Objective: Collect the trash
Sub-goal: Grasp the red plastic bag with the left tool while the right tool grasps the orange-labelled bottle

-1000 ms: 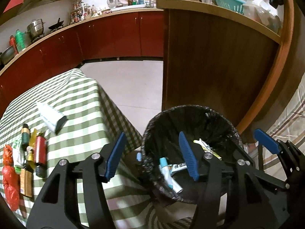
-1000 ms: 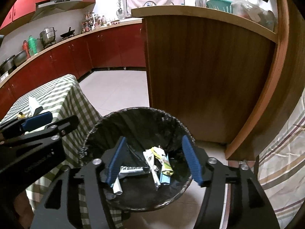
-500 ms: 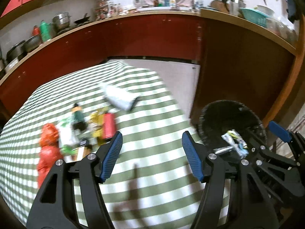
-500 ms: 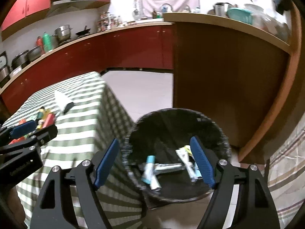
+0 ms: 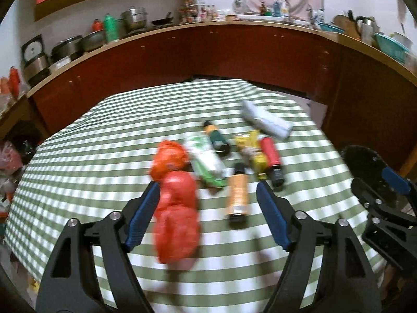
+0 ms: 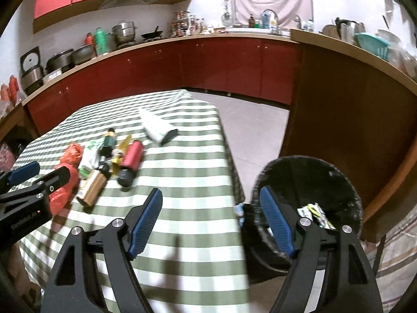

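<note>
Trash lies on the green-checked table [image 5: 104,135]: a red plastic bag [image 5: 176,206], an orange tube [image 5: 237,193], a green-white packet [image 5: 208,163], a dark green bottle [image 5: 216,138], a yellow wrapper [image 5: 251,148], a red bottle [image 5: 271,156] and a white tube [image 5: 265,121]. My left gripper [image 5: 207,217] is open and empty above the red bag and orange tube. My right gripper [image 6: 211,221] is open and empty over the table's right edge, beside the black-lined bin [image 6: 336,180], which holds wrappers [image 6: 314,214]. The trash pile also shows in the right wrist view [image 6: 109,161].
Red kitchen cabinets with pots and bottles on the counter [image 5: 182,49] run behind the table. A tall wooden counter [image 6: 351,99] stands behind the bin. Tiled floor [image 6: 252,122] lies between table and counter. The other gripper shows at each view's edge.
Both grippers have swung left, away from the bin and back over the table. The left one now hangs over the trash pile. Both stay open and empty.
</note>
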Demonstrator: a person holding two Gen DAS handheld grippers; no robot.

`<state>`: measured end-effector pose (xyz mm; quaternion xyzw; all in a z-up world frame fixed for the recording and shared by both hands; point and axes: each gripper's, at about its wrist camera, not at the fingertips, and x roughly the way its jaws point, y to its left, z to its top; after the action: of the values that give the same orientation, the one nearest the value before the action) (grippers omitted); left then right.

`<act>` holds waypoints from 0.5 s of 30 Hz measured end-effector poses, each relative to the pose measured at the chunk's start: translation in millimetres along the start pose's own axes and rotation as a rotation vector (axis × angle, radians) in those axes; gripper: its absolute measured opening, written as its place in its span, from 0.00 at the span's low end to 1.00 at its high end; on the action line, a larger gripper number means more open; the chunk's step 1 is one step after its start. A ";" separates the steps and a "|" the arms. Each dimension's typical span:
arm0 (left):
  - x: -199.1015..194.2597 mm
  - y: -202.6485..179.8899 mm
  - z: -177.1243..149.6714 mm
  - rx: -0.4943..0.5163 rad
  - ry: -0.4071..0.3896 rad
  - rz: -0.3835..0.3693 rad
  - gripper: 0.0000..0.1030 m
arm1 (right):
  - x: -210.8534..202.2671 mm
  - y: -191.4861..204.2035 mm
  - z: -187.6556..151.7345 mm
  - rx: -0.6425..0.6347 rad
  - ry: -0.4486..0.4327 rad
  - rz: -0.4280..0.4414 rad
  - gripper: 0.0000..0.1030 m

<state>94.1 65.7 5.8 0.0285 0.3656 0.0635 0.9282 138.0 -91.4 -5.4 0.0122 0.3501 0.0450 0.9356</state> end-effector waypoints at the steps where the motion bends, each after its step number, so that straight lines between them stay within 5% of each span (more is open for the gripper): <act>1: 0.9 8.0 -1.4 -0.006 0.003 0.010 0.74 | 0.3 4.7 -0.1 -0.004 0.001 0.006 0.73; 15: 35.1 47.6 -20.3 -0.020 0.082 -0.024 0.77 | 11.7 60.7 1.9 -0.066 0.018 0.046 0.73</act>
<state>101.1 117.9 -27.9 0.0121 0.4028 0.0572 0.9134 143.5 -29.8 -8.3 -0.0112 0.3566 0.0780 0.9309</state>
